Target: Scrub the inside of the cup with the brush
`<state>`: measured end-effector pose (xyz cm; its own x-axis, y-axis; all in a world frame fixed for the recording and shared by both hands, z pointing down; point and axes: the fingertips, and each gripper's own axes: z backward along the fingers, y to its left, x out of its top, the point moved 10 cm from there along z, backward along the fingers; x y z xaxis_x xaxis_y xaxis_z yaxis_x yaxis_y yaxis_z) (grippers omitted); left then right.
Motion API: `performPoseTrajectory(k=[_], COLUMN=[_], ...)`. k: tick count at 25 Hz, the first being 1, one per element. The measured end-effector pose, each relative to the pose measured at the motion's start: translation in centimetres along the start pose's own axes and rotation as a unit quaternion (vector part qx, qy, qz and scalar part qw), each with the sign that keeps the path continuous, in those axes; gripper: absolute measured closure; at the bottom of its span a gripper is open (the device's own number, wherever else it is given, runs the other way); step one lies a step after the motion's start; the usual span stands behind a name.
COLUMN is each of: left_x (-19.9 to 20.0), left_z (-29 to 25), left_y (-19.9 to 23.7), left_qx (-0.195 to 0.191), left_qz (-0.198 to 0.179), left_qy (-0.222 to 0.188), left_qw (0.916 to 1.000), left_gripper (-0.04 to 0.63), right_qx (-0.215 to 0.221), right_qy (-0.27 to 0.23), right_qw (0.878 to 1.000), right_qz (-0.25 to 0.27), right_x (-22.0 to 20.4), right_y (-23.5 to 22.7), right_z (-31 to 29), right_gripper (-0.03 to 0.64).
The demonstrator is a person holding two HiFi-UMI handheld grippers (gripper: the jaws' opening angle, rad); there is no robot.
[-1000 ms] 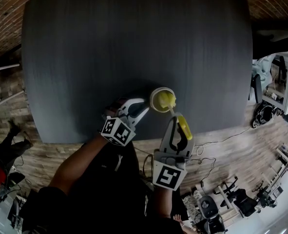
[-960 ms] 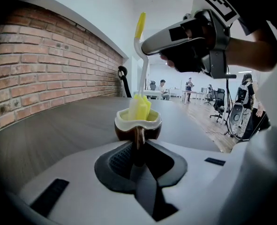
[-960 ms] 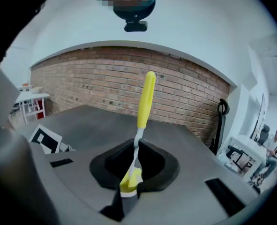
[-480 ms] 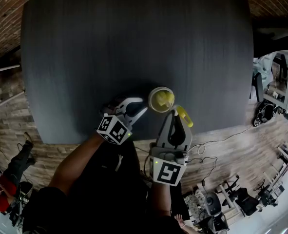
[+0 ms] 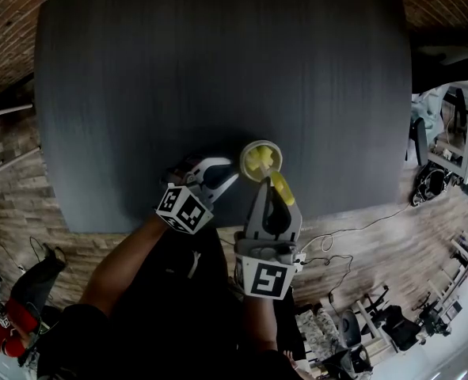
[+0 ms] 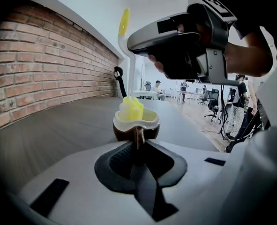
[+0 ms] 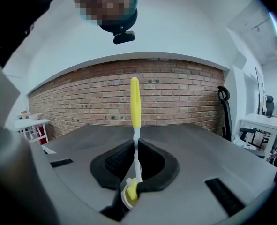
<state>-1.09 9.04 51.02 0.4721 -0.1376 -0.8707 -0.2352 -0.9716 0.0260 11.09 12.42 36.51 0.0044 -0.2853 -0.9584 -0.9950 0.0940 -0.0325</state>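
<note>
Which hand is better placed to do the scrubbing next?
Right. The right gripper is clamped on the brush, whose yellow head sits inside the cup; the left gripper grips the cup's handle, steadying it.

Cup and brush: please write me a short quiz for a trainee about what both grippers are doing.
1. Fill in: the right gripper is shut on the ____'s handle.
2. True or false: the brush has its yellow head inside the cup.
3. What grips the cup's handle? A. left gripper B. right gripper C. bare hand
Key: 1 brush; 2 true; 3 A.
</note>
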Motion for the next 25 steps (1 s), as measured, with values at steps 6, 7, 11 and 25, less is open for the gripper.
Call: performPoseTrajectory(k=[6,7,11,25], left_x=[-0.1,-0.2,-0.7,-1.4], left_z=[0.5,0.6,1.3,2.0], left_y=[-0.1,-0.1,0.0,0.6], left_qx=[-0.004,-0.005,-0.012,-0.040], left_qz=[-0.001,-0.002,-0.005,-0.011], left_qy=[0.001,0.001,0.004,0.003], left_qw=[1.0000,1.0000,0.9999,0.9992], left_gripper=[0.520,0.520,0.518,0.518], right_qx=[0.040,0.037,0.035,0.017], right_qy=[0.015,0.028,0.061,0.037], right_qw=[0.999,0.999,0.997,0.996], right_qz=[0.007,0.004,0.019,0.075], right_x=[0.2,0.3,0.6,0.2], right_y=[-0.2,-0.2,0.1,0.5], right_z=[1.5,1.7,2.4,3.4], right_gripper=[0.572,0.572,0.572,0.572])
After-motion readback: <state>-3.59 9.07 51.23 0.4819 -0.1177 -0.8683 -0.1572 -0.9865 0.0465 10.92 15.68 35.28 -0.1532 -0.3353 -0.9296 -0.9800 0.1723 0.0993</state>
